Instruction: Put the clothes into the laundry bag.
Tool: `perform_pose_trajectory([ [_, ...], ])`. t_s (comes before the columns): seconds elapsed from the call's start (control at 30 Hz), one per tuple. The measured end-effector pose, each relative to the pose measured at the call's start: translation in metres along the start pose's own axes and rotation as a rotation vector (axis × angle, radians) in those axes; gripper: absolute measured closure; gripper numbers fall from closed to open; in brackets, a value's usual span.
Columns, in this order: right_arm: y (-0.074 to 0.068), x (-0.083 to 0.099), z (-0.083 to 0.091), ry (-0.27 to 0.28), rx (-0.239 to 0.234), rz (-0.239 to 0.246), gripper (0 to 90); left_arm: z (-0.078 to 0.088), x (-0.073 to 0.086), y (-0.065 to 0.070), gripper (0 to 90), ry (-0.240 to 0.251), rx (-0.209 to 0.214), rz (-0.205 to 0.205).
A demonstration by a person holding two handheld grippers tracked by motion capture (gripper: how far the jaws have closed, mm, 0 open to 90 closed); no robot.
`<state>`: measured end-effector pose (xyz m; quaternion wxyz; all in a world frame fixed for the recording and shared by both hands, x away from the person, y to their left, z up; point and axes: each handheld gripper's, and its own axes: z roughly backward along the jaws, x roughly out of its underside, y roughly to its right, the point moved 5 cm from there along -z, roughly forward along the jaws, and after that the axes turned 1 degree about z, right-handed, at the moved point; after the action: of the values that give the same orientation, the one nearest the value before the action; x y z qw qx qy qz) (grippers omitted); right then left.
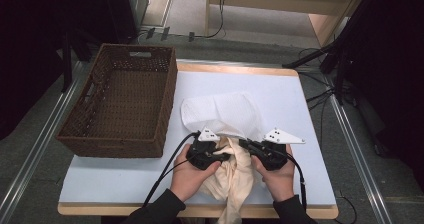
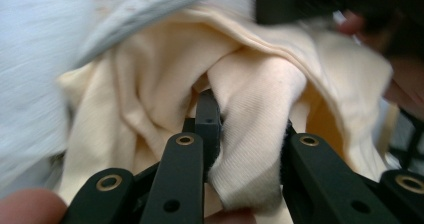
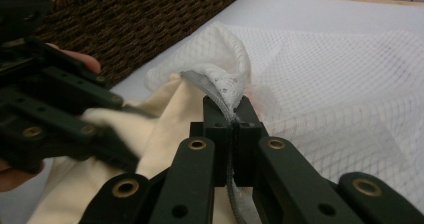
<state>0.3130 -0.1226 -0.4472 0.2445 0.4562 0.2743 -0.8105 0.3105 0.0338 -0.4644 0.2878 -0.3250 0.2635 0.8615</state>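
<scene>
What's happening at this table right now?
A person works a cream garment at the mouth of a white mesh bag. The left gripper is clamped on a fold of the garment, while the right gripper pinches the bag's grey edge. A wicker basket sits to the left.

A lab-like recording room: floor rails [image 1: 30, 154], loose cables [image 1: 320, 96] and stand legs [image 1: 320, 56] surround a small worktop [image 1: 295, 134].

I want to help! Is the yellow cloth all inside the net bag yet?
Not yet. The right gripper pinches the mesh bag by its rim, the left gripper holds a fold of the cream cloth at the opening. Most cloth lies outside. The basket is empty.
</scene>
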Motion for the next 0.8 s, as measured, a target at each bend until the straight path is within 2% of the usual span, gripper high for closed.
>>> perform_pose_trajectory([
  [0.07, -0.001, 0.000, -0.001, 0.000, -0.004, 0.007, 88.6, -0.013, 0.006, -0.007, 75.1, -0.010, -0.072, -0.004],
  [0.13, -0.002, 0.001, -0.001, -0.009, -0.010, 0.013, 88.6, -0.026, 0.013, -0.010, 73.0, -0.034, -0.070, 0.002],
  [0.2, -0.003, 0.003, -0.002, -0.017, -0.011, 0.021, 88.6, -0.026, 0.013, -0.005, 70.3, -0.021, -0.086, -0.037],
  [0.27, -0.001, 0.004, -0.001, -0.021, -0.005, 0.022, 88.6, -0.020, 0.012, 0.000, 64.2, -0.016, -0.070, -0.084],
  [0.37, 0.002, 0.007, 0.000, -0.027, -0.002, 0.016, 88.6, -0.002, 0.007, 0.003, 49.3, 0.015, -0.018, -0.068],
  [0.4, 0.003, 0.007, 0.000, -0.027, 0.001, 0.013, 88.6, 0.008, 0.004, 0.004, 45.6, 0.048, -0.007, -0.060],
  [0.47, 0.005, 0.007, 0.000, -0.026, 0.006, 0.013, 88.6, 0.022, 0.000, 0.010, 39.7, 0.084, 0.035, -0.052],
  [0.5, 0.006, 0.007, -0.001, -0.025, 0.006, 0.009, 88.6, 0.026, 0.000, 0.017, 36.6, 0.089, 0.060, -0.064],
  [0.57, 0.006, 0.007, -0.001, -0.026, 0.008, 0.007, 88.6, 0.024, 0.004, 0.028, 30.3, 0.054, 0.083, -0.091],
  [0.6, 0.006, 0.007, -0.002, -0.026, 0.008, 0.005, 88.6, 0.020, 0.008, 0.034, 25.3, 0.021, 0.077, -0.113],
  [0.67, 0.005, 0.007, -0.002, -0.028, 0.009, 0.006, 88.6, 0.007, 0.017, 0.038, 18.5, -0.053, 0.021, -0.164],
  [0.7, 0.005, 0.007, -0.003, -0.029, 0.008, 0.006, 88.6, 0.001, 0.021, 0.038, 15.7, -0.084, 0.006, -0.170],
  [0.73, 0.005, 0.007, -0.003, -0.028, 0.007, 0.007, 88.6, -0.011, 0.029, 0.036, 14.5, -0.147, -0.023, -0.170],
  [0.77, 0.003, 0.007, -0.003, -0.028, 0.003, 0.009, 88.6, -0.015, 0.033, 0.035, 14.6, -0.167, -0.032, -0.167],
  [0.8, 0.003, 0.007, -0.003, -0.029, 0.003, 0.010, 88.6, -0.019, 0.035, 0.034, 15.6, -0.170, -0.055, -0.186],
])
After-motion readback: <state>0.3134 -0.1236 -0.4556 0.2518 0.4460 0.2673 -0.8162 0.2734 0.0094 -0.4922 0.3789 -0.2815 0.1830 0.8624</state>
